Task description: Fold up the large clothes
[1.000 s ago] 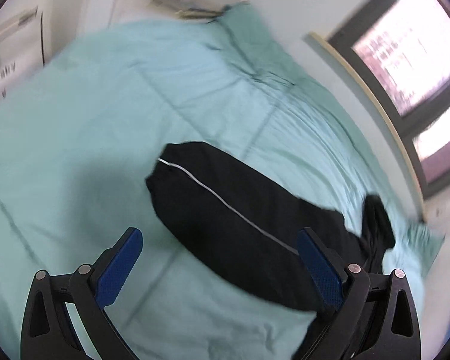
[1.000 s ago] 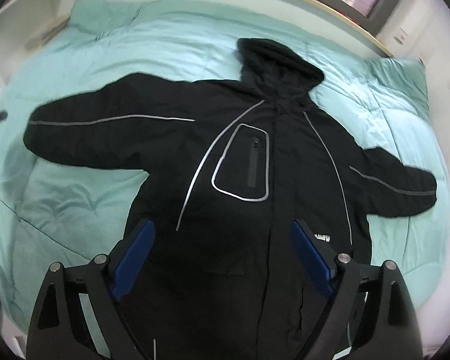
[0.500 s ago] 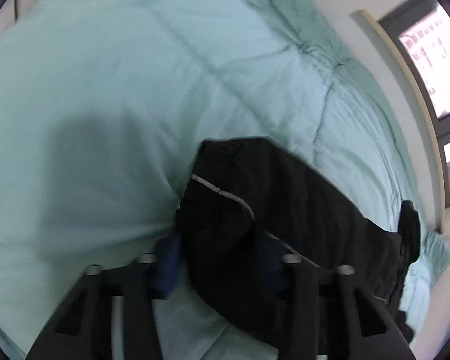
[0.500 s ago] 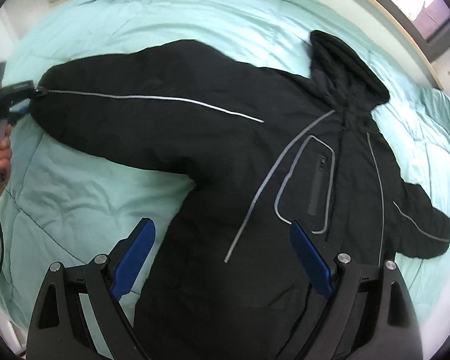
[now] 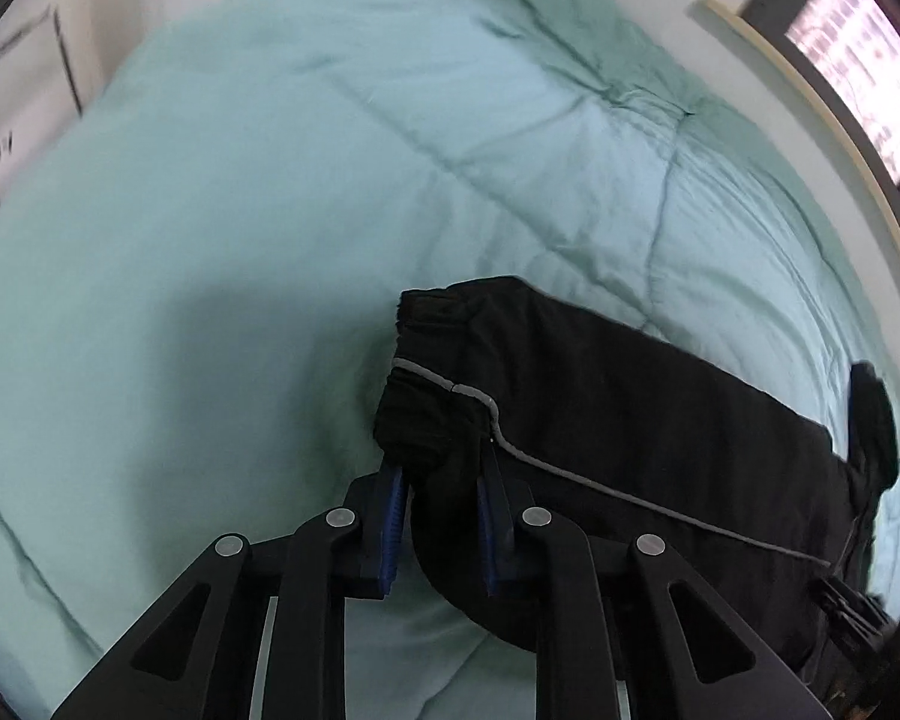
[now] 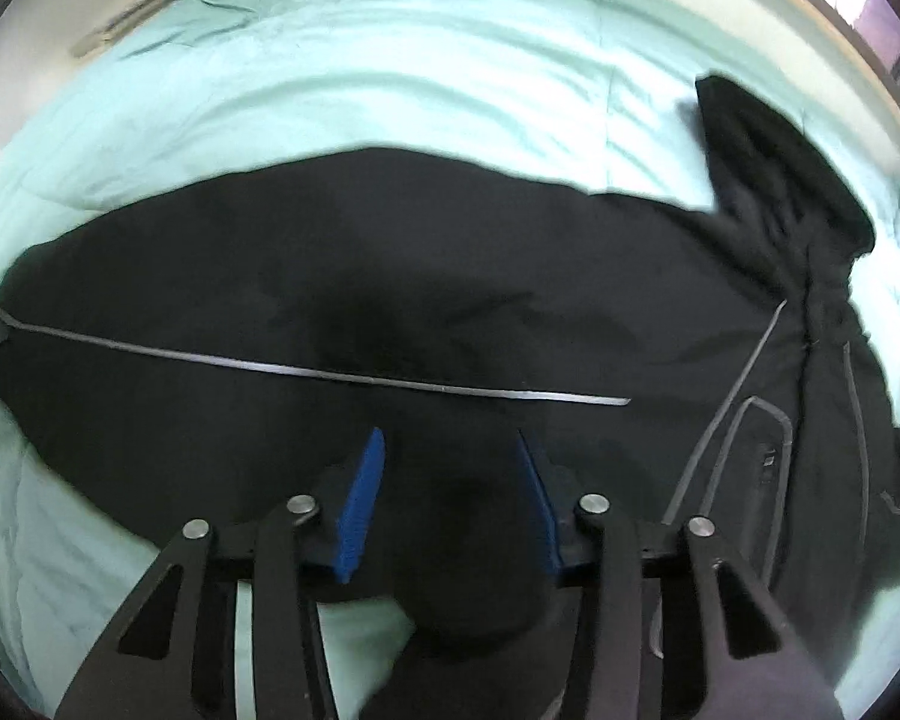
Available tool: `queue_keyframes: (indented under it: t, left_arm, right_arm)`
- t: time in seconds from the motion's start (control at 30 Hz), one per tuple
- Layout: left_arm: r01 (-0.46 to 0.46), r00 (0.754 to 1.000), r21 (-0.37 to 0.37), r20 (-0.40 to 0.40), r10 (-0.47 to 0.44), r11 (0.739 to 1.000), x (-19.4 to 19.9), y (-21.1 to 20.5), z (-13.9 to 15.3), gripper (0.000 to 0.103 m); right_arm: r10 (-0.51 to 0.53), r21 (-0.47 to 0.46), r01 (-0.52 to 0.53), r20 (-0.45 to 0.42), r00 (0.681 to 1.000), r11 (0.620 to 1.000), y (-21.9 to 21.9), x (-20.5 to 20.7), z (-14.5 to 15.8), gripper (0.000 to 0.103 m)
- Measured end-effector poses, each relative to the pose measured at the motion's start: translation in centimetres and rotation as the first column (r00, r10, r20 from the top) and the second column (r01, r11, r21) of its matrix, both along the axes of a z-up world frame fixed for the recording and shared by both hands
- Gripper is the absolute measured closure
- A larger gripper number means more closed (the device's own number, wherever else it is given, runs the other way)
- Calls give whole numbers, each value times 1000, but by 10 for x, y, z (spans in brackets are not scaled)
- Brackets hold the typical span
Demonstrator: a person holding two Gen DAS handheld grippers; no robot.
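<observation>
A black hooded jacket point(image 6: 450, 312) with grey reflective piping lies spread on a mint-green bed quilt point(image 6: 390, 78). Its hood point(image 6: 774, 180) is at the upper right in the right wrist view. My left gripper point(image 5: 441, 474) is shut on the cuff end of one sleeve point(image 5: 432, 420), which bunches between the blue pads. My right gripper point(image 6: 450, 456) is partly closed around a fold of the same sleeve's lower edge point(image 6: 456, 516), with fabric between the blue pads point(image 6: 363, 498). The chest pocket outline point(image 6: 750, 450) shows at the right.
The quilt point(image 5: 270, 180) covers the whole bed. A wall with a wooden sill and a window point(image 5: 858, 60) runs along the far side. White furniture point(image 5: 24, 78) stands at the left. A flat object point(image 6: 120, 18) lies by the bed's far corner.
My left gripper moved onto the sleeve cuff and shut on it. My right gripper dropped toward the sleeve near the shoulder and its jaws narrowed around the fabric.
</observation>
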State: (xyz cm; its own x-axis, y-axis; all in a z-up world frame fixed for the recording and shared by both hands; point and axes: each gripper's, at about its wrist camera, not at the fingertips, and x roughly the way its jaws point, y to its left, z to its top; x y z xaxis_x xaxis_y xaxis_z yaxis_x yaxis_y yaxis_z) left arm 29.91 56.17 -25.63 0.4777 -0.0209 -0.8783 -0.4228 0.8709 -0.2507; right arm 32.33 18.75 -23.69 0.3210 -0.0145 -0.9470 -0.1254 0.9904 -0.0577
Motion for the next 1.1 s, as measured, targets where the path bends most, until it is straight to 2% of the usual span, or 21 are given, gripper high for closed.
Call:
queue_keyframes:
  t: [0.1, 0.17, 0.33, 0.5, 0.6, 0.73, 0.83, 0.97, 1.0, 1.1]
  left_arm:
    - [25, 997, -18, 70, -23, 1000, -4, -5, 25, 84]
    - [57, 992, -9, 115, -56, 998, -7, -15, 44, 84]
    - [189, 957, 41, 218, -193, 981, -10, -66, 95, 84]
    - [329, 898, 90, 278, -341, 940, -2, -140, 133, 85]
    - [432, 847, 104, 295, -442, 896, -1, -192, 148, 85]
    - [569, 770, 85, 292, -567, 818, 5, -276, 149, 85]
    - [661, 709, 66, 274, -650, 748, 14, -341, 139, 85]
    - [745, 640, 37, 245, -728, 667, 26, -413, 123, 85]
    - [774, 616, 8, 227, -755, 633, 33, -438, 113, 84]
    - [828, 556, -36, 171, -813, 559, 45, -492, 85, 83]
  right_arm:
    - [22, -9, -23, -130, 991, 1000, 4, 8, -47, 58]
    - [53, -13, -55, -126, 991, 998, 5, 11, -54, 58]
    - [36, 91, -25, -118, 992, 995, -16, 11, -29, 58]
    - [-34, 144, 42, -57, 998, 989, -59, -12, 10, 58]
    - [-81, 146, 83, -20, 997, 986, -93, -30, 29, 58]
    - [-154, 126, 151, 18, 988, 981, -145, -50, 49, 58]
    - [-214, 114, 209, 37, 976, 971, -182, -59, 54, 58]
    - [-299, 96, 294, 46, 953, 951, -231, -76, 61, 58]
    - [-323, 82, 318, 46, 945, 944, -246, -81, 61, 58]
    - [-376, 47, 375, 27, 926, 926, -274, -88, 52, 58]
